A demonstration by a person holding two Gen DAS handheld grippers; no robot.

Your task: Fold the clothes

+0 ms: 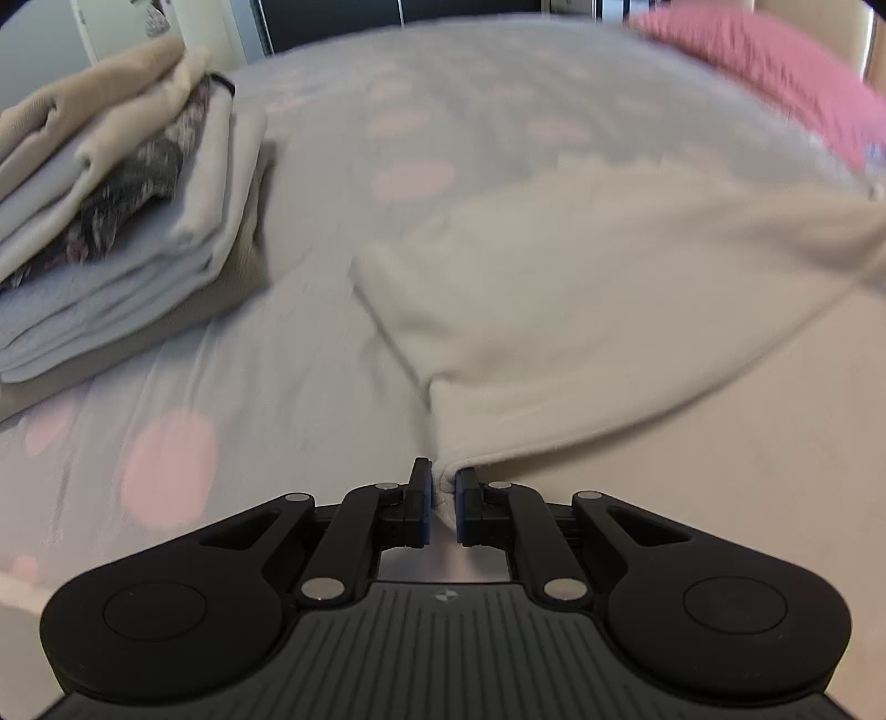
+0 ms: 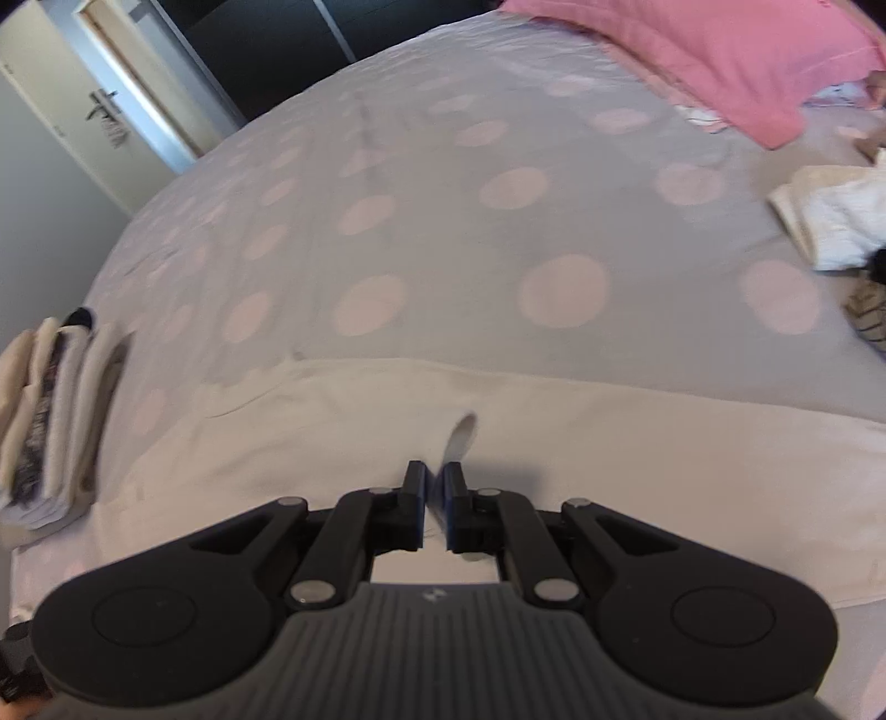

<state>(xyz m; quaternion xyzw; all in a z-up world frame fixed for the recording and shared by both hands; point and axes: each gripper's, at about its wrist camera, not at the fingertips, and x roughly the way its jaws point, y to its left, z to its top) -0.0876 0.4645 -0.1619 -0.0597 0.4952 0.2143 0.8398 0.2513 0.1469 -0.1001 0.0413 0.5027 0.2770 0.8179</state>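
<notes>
A cream garment (image 1: 581, 299) hangs in a taut sheet over the bed, stretching away to the right in the left wrist view. My left gripper (image 1: 443, 479) is shut on its near corner, and a bunched tip of cloth shows between the pads. In the right wrist view the same cream garment (image 2: 609, 459) lies flat across the near part of the bed. My right gripper (image 2: 437, 473) is shut on a pinched ridge of it, which sticks up just beyond the fingertips.
The bed has a grey sheet with pink dots (image 2: 443, 221). A stack of folded clothes (image 1: 111, 221) (image 2: 50, 410) sits on its left side. A pink pillow (image 2: 720, 50) lies at the far right, with loose white clothes (image 2: 830, 221) below it. A door (image 2: 83, 111) stands beyond the bed.
</notes>
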